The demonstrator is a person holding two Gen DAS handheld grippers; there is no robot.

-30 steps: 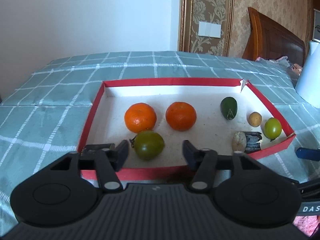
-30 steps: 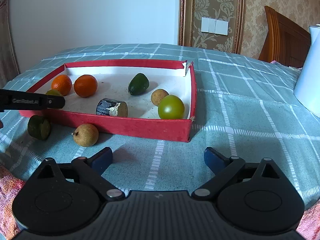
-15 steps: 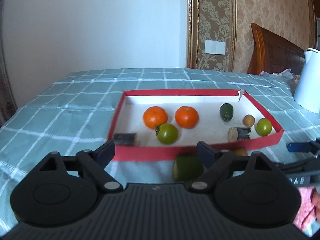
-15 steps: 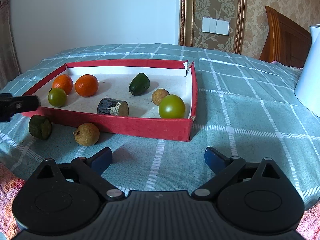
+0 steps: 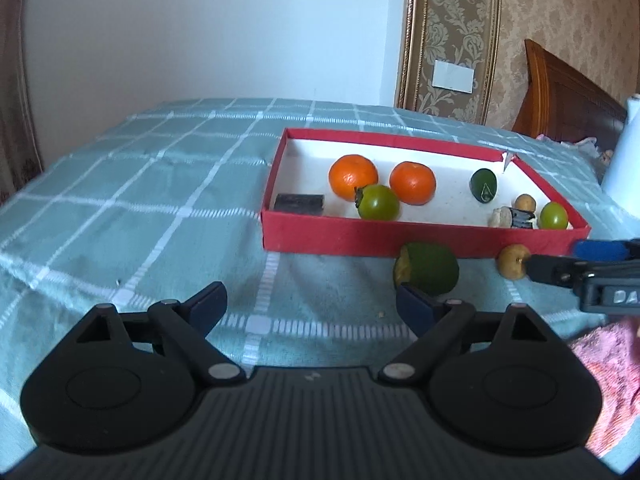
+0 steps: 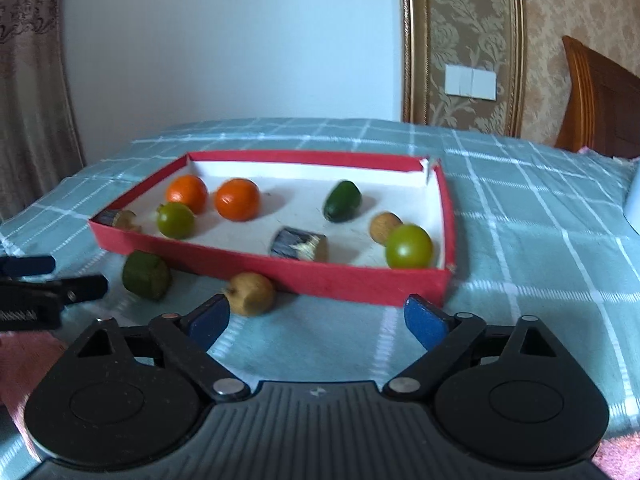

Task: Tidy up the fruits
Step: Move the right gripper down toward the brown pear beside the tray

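Note:
A red tray on the teal checked cloth holds two oranges, a green round fruit, a dark green fruit, dark cane pieces and small fruits at its right end. Outside its front wall lie a green cut chunk and a brown fruit. My left gripper is opening with nothing between its fingers; the chunk sits just past its right fingertip. My right gripper is closing, and the brown fruit lies untouched by its left fingertip.
A white jug stands at the right edge. A pink cloth lies near the front right. A wooden headboard and wall are behind. Bare checked cloth stretches left of the tray.
My left gripper pulled back out of the tray, leaving the green round fruit inside, and its jaws widened. My right gripper's jaws narrowed, and it now points at the brown fruit.

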